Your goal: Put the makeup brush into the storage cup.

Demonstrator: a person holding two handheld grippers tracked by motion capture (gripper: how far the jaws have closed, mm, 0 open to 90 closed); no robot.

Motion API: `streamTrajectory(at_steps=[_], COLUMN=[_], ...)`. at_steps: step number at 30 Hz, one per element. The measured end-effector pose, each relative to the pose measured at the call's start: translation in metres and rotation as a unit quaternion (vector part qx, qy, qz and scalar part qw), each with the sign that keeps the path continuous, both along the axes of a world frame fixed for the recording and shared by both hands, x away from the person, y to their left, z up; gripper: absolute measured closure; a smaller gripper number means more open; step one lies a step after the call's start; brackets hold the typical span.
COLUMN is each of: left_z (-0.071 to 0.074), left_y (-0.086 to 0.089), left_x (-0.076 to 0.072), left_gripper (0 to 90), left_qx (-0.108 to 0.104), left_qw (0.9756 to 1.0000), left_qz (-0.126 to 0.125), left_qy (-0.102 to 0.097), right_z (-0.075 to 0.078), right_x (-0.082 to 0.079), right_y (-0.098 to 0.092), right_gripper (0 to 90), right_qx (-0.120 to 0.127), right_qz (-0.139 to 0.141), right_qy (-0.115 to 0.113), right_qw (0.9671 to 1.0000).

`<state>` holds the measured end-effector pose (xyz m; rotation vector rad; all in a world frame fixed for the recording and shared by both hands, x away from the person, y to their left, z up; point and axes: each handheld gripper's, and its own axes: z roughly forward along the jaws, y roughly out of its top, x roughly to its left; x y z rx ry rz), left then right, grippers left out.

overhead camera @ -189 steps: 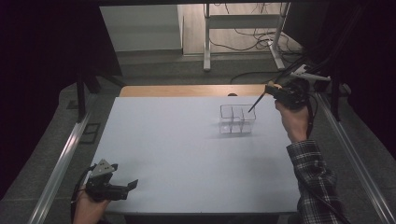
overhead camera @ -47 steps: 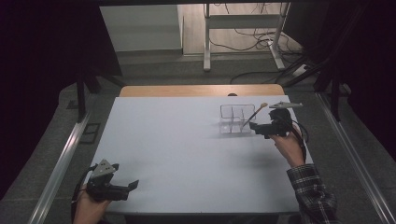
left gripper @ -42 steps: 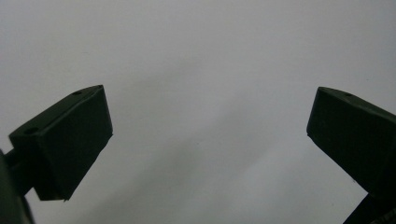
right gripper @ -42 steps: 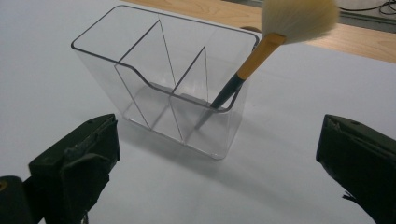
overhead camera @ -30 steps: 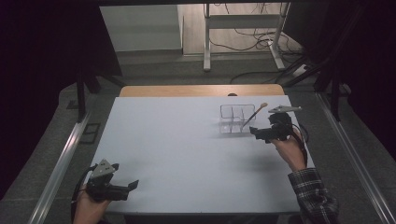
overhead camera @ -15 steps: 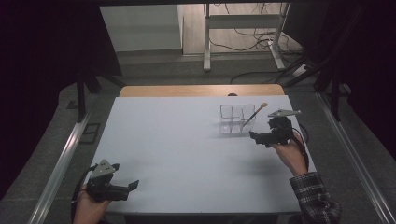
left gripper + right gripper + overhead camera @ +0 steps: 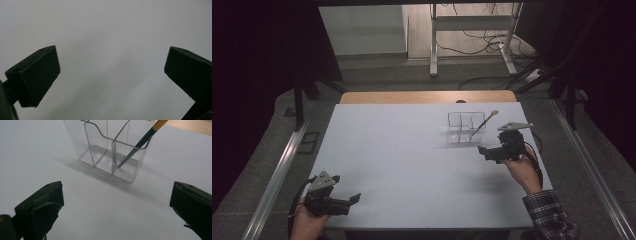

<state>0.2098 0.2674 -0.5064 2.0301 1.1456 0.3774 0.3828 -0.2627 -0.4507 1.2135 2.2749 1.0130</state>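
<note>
A clear plastic organizer (image 7: 464, 127) with several compartments stands on the white table (image 7: 412, 150) at the right. A dark pen with a yellow end (image 7: 485, 122) leans in its right compartment, tip down, and the right gripper view shows the pen (image 7: 136, 144) inside the organizer (image 7: 110, 147). My right gripper (image 7: 486, 152) hovers just in front of the organizer, open and empty, jaws wide apart in the right gripper view (image 7: 117, 205). My left gripper (image 7: 354, 199) rests at the table's front left corner, open over bare white surface (image 7: 112, 72).
A wooden strip (image 7: 427, 97) borders the table's far edge. Metal rails (image 7: 282, 165) run along both sides. Beyond the table stand a metal frame (image 7: 472, 30) and loose cables on the floor.
My right gripper brought the pen down into the organizer, let go of it, then drew back toward me and slightly lower. The left gripper has stayed still.
</note>
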Motion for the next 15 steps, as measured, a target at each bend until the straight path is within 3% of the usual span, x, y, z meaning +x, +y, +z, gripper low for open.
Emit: streamTrajectory(at_steps=[15], left_z=[0.0], left_y=[0.0], left_x=[0.0], left_gripper=[0.6], left_qx=[0.001], left_qw=[1.0], left_qz=[-0.001], left_qy=[0.001], right_z=[-0.007], right_x=[-0.016], right_y=[0.001], right_gripper=[0.0], right_qx=[-0.002], right_qz=[0.011], right_qy=[0.007], right_qw=[0.9999])
